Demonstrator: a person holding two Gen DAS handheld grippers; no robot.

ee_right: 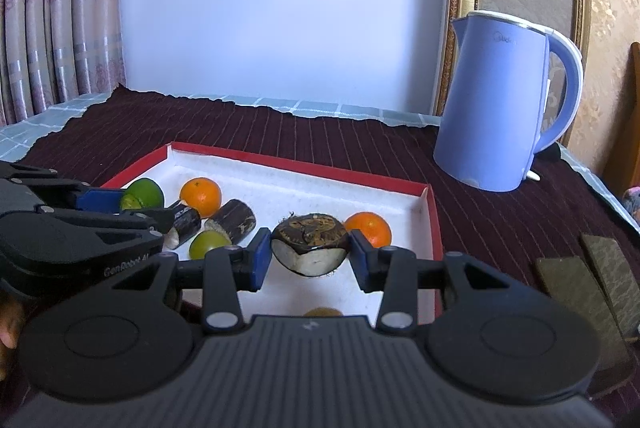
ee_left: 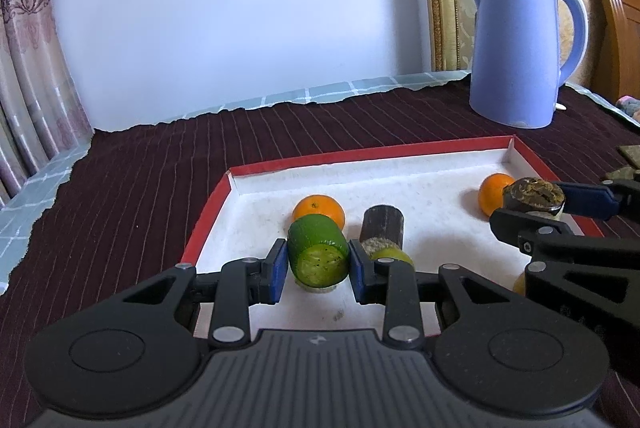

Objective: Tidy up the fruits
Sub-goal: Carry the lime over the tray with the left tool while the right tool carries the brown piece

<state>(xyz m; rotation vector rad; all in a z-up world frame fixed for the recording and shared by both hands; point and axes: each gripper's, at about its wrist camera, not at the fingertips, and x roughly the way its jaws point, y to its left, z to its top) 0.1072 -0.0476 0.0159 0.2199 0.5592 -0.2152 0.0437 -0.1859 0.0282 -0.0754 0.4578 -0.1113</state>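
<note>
A red-rimmed white tray (ee_left: 224, 196) (ee_right: 434, 224) holds the fruit. My left gripper (ee_left: 319, 268) is shut on a cut green fruit (ee_left: 318, 254), held just above the tray floor; it also shows in the right wrist view (ee_right: 142, 194). My right gripper (ee_right: 310, 254) is shut on a dark brown water chestnut (ee_right: 310, 236) with a white cut face, also seen in the left wrist view (ee_left: 534, 194). Two oranges (ee_left: 320, 210) (ee_left: 494, 194) lie in the tray, with dark sugarcane pieces (ee_left: 382, 226) (ee_right: 238, 220) and a small green fruit (ee_right: 208, 242).
A blue electric kettle (ee_left: 520, 52) (ee_right: 496, 108) stands on the dark red cloth behind the tray at the right. Flat brownish pieces (ee_right: 580, 280) lie on the cloth right of the tray. A white wall and curtains are behind the table.
</note>
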